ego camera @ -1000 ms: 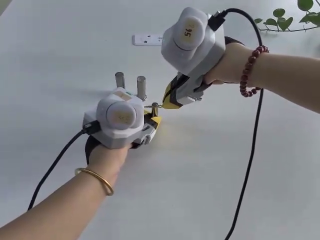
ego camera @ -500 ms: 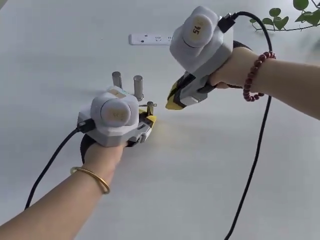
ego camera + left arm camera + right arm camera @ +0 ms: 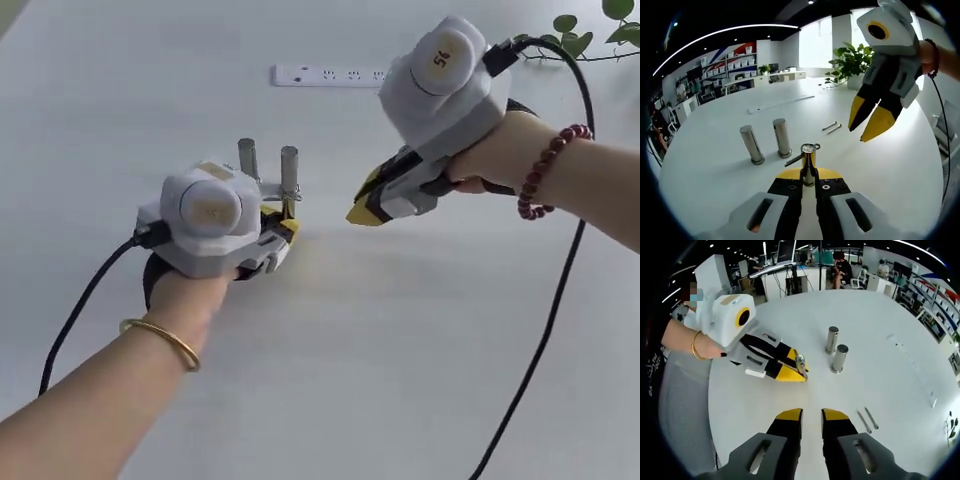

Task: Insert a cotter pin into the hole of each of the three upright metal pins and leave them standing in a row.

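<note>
My left gripper (image 3: pixel 808 181) is shut on a short metal pin (image 3: pixel 808 159) held upright, with a cotter pin (image 3: pixel 796 159) through its top hole. Behind it, two bare metal pins (image 3: pixel 751 144) (image 3: pixel 782 137) stand upright side by side on the white table. In the head view the left gripper (image 3: pixel 283 233) sits just in front of those two pins (image 3: pixel 248 158) (image 3: pixel 289 168). My right gripper (image 3: pixel 811 421) is open with nothing between its jaws, and hovers (image 3: pixel 365 212) to the right, apart from the held pin (image 3: pixel 800 365). Two loose cotter pins (image 3: pixel 867 419) lie on the table.
A white power strip (image 3: pixel 330 75) lies at the table's far edge, and a green plant (image 3: pixel 600 25) reaches in at the far right. Black cables trail from both grippers. People sit at desks beyond the table in the right gripper view.
The right gripper has drawn back to the right, away from the cotter pin in the held pin. The left gripper has carried that pin left, closer to the two standing pins.
</note>
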Tool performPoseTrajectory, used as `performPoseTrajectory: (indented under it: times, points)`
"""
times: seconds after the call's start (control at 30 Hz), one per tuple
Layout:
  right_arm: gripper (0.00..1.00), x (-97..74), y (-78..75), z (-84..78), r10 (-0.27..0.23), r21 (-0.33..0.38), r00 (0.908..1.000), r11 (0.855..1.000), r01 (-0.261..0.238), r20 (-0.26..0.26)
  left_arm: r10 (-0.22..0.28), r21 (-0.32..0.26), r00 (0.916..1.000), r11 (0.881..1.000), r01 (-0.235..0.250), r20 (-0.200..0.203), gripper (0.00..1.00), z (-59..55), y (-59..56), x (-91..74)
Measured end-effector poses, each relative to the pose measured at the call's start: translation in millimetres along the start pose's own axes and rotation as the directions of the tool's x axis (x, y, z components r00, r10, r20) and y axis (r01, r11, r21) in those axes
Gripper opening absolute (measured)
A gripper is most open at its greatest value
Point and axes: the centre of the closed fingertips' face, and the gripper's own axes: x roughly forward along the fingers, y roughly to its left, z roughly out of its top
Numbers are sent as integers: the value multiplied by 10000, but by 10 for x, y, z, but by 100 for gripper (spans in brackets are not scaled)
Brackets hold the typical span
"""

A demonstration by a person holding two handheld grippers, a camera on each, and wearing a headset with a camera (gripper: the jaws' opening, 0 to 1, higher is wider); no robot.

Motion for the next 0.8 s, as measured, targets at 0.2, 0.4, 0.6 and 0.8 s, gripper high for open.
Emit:
performPoseTrajectory:
  times: [0.2, 0.4, 0.6, 0.8]
  points:
    - [11, -8, 42, -21, 39, 213, 10000, 9998, -41, 86, 82, 112, 9999, 9999, -81, -109, 7, -53, 109, -74]
    - [12, -29, 88, -51, 102, 350, 9999, 9993, -104, 60, 189, -69, 9998, 9998, -189, -95, 7, -114, 221, -138]
    - [13, -28, 129, -70, 138, 448, 9999, 9989, -141, 61, 278, -202, 9995, 9994, -281, -132, 7, -172, 299, -158]
    - [13, -20, 132, -91, 219, 737, 9997, 9970, -228, 133, 113, -247, 9999, 9996, -113, -18, 7, -166, 290, -168]
